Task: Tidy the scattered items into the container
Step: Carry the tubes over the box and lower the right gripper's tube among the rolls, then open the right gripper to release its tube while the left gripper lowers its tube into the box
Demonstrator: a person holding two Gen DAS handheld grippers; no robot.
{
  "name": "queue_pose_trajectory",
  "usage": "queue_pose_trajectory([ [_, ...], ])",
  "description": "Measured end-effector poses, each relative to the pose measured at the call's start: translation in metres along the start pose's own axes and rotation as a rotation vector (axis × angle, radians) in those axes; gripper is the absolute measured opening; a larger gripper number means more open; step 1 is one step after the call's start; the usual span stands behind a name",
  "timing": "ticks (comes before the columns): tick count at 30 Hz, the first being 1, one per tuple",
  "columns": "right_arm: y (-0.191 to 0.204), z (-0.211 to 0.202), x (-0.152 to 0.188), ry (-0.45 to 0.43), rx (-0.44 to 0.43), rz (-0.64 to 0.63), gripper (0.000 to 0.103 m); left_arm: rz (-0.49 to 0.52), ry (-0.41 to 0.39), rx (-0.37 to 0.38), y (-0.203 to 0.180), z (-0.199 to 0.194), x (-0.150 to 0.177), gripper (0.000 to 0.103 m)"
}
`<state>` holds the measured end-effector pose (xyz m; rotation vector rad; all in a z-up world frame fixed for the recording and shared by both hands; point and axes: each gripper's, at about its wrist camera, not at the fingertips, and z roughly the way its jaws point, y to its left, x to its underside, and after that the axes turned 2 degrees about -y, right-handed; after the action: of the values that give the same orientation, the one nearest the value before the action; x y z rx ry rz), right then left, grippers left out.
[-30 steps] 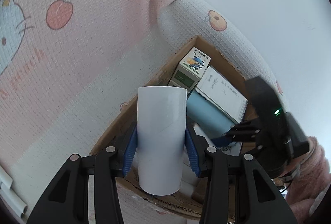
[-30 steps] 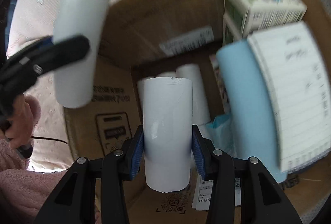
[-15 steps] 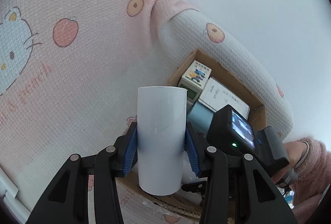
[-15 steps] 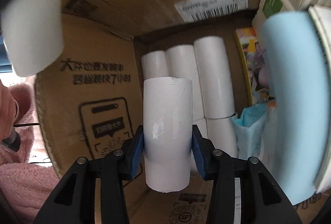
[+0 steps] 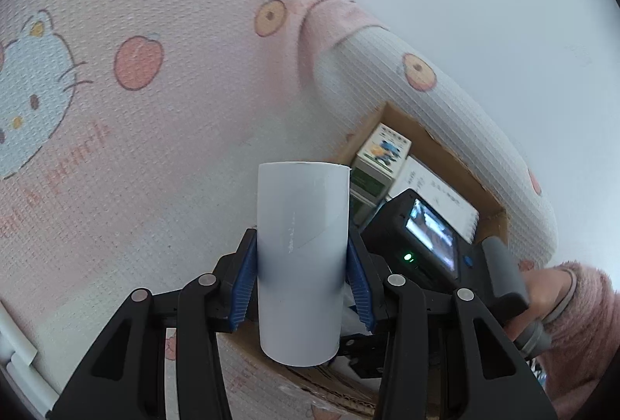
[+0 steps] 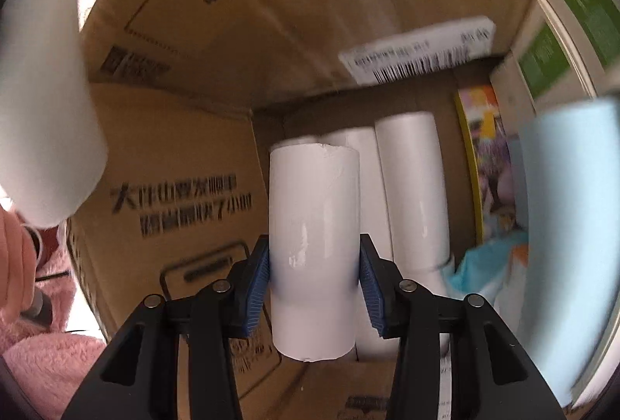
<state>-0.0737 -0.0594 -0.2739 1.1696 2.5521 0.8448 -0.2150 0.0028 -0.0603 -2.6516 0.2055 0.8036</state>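
Two white paper-wrapped rolls are held, one pinched in the right tool (image 6: 314,284) low centre inside the brown cardboard box (image 6: 186,195), one (image 5: 302,265) clamped in the left tool (image 5: 302,288) outside it, so a collision could be caused by crowding.

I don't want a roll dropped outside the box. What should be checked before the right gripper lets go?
1. Right gripper clamps its white roll: ok.
2. Roll is inside the cardboard box: ok.
3. Free spot beside the stacked rolls: cannot tell.
4. Roll is low enough to release: cannot tell.
5. Left gripper holds its grey tube firmly: ok.
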Motion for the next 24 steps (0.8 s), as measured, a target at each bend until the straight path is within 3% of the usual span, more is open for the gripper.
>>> queue_pose_trajectory([
  [5, 0.008, 0.013, -0.002, 0.014, 0.014, -0.035, 0.041, 0.001, -0.012, -0.010, 0.005, -0.001, -0.001, 0.048],
  [11, 0.003, 0.014, -0.007, -0.028, 0.043, -0.011, 0.041, 0.004, -0.026, -0.009, 0.004, -0.001, -0.003, 0.048],
  [16, -0.002, 0.012, -0.003, -0.030, -0.035, 0.034, 0.042, -0.020, -0.012, -0.003, 0.008, 0.002, -0.005, 0.048],
  [24, -0.010, -0.035, 0.014, -0.179, 0.018, 0.090, 0.042, -0.059, -0.007, 0.005, 0.011, 0.002, -0.003, 0.048],
])
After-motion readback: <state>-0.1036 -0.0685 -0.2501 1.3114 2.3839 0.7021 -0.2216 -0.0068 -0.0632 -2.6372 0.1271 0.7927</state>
